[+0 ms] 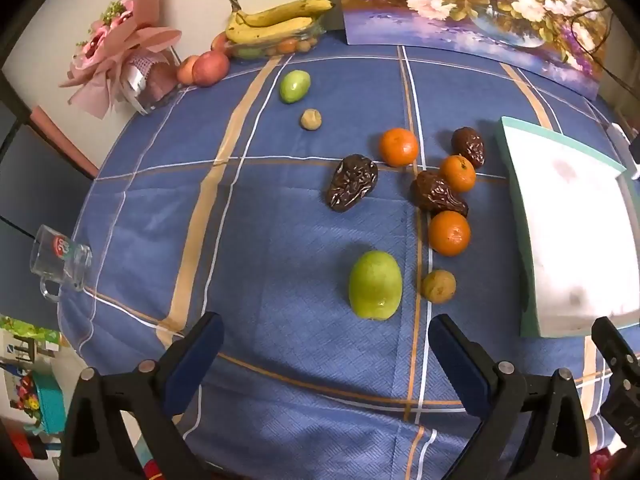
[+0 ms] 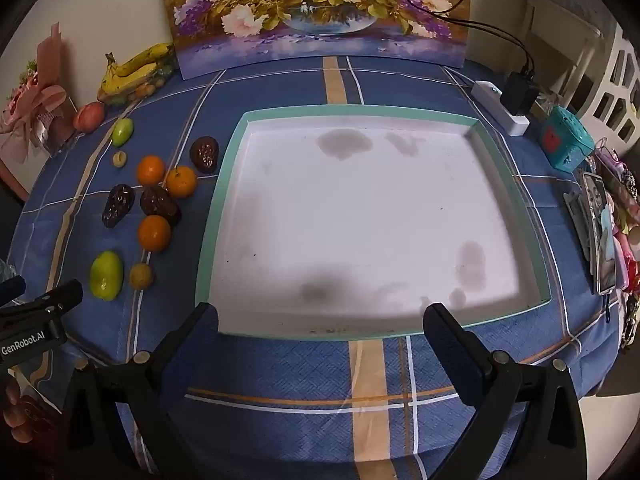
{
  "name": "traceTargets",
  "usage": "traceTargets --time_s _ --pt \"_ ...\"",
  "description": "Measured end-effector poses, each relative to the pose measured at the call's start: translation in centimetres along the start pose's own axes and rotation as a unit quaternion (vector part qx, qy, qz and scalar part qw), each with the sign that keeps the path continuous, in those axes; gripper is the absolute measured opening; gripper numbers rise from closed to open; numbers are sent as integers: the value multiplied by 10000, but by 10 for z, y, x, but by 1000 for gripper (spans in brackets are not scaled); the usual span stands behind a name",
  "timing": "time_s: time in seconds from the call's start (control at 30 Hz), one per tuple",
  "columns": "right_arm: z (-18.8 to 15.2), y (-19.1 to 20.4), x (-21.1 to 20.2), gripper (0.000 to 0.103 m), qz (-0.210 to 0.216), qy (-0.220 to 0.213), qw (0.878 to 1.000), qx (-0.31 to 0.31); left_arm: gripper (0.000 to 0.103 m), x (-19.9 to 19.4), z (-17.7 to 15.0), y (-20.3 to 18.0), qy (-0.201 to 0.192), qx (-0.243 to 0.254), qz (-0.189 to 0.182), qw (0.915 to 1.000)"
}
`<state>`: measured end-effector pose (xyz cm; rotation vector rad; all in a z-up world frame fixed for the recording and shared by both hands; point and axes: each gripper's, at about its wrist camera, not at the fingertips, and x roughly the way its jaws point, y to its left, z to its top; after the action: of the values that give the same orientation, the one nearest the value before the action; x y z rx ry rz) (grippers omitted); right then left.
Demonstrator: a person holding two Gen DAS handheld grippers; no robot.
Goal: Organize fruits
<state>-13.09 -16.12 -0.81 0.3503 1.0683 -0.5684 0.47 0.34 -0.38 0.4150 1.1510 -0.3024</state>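
A: Count on the bench: three oranges, at (image 1: 399,147), (image 1: 457,173) and (image 1: 449,233).
B: Three dark wrinkled dates too: (image 1: 352,187), (image 1: 438,197), (image 1: 468,146).
A: Two green fruits, one near (image 1: 375,285), one far (image 1: 295,86). Two small tan ones: (image 1: 438,286), (image 1: 311,119).
B: One white tray (image 2: 218,208), one banana bunch (image 1: 276,20), one glass mug (image 1: 60,262).
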Motion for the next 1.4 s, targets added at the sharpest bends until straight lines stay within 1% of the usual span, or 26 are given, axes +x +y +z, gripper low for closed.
traceTargets --time_s 0.17,0.2,0.33,1.4 --pt "2 1 -2 102 6 -28 10000 15 103 3 2 0 -20 -4 35 10000" --pt "1 2 1 102 6 -30 10000 22 103 -2 -2 -1 -47 -79 51 9999" --pt "-1 0 0 102 31 -22 10000 23 103 1 4 -4 12 -107 77 9999" --pt "1 0 -4 102 68 -33 10000 60 103 -6 2 7 -123 -305 -22 9995"
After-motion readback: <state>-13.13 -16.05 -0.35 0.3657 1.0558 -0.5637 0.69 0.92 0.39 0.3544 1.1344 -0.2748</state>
